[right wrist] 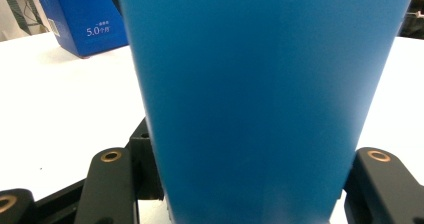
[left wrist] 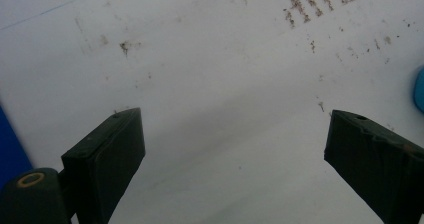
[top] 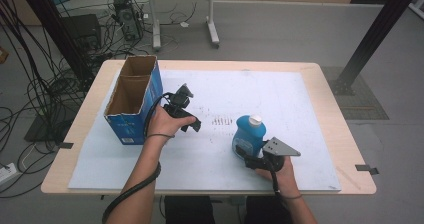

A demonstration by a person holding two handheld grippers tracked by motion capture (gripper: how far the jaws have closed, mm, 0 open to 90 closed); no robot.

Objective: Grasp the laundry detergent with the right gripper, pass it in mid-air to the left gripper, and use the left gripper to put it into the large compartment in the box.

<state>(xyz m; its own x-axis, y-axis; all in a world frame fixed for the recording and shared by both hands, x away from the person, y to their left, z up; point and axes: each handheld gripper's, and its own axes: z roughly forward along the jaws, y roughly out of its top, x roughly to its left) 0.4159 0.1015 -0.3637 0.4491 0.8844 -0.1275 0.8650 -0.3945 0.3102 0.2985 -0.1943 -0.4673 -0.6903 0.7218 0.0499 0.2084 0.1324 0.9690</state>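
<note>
Your right gripper (top: 248, 154) pinches the upright blue plastic bottle with a white cap (top: 249, 131), its jaws pressed against both sides of the lower body; the bottle stands on the white sheet (top: 280, 99) at about five o'clock from the table's middle. Your left gripper (top: 186, 115) hangs with jaws spread wide over bare sheet, at three o'clock from the open blue cardboard box (top: 133, 100).

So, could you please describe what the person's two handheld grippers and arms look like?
Both grippers are black, each with two blocky black jaws and brass-coloured pivot rings. The left gripper trails a thick black cable along the forearm. The right gripper carries a grey three-cornered plate with small holes. The forearms are bare of sleeves, with a thin dark band on each wrist.
</note>
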